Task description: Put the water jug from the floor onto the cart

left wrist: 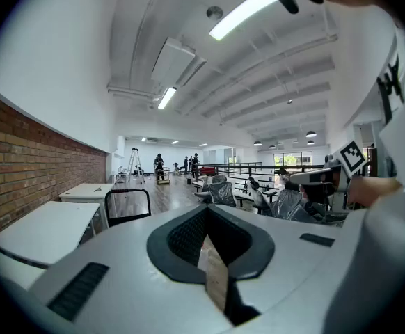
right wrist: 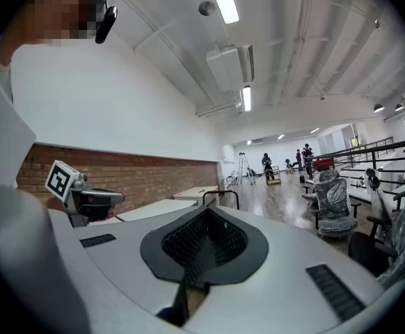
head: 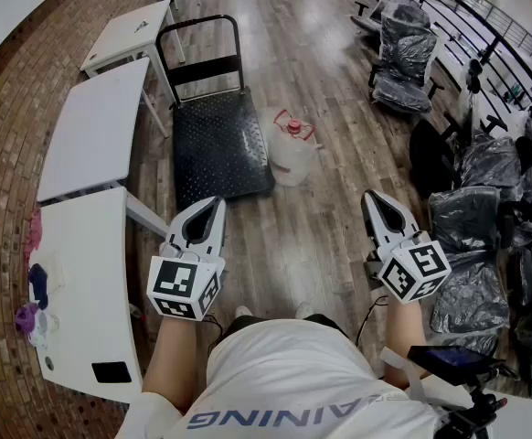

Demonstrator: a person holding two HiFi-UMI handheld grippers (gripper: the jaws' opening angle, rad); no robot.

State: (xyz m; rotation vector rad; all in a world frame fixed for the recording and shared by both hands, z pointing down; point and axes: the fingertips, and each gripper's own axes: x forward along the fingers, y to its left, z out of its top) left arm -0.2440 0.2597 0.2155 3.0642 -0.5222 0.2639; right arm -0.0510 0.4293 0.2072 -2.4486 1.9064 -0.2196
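Note:
The clear water jug with a red cap and handle stands on the wooden floor, just right of the black platform cart. The cart's black push handle rises at its far end and also shows as the cart handle in the left gripper view. My left gripper is held in front of the person, short of the cart's near edge, shut and empty. My right gripper is level, near and to the right of the jug, also shut and empty. Neither touches the jug.
White tables line the brick wall on the left, the nearest table bearing small purple items. Plastic-wrapped office chairs crowd the right side along a railing. People and a ladder stand far down the hall.

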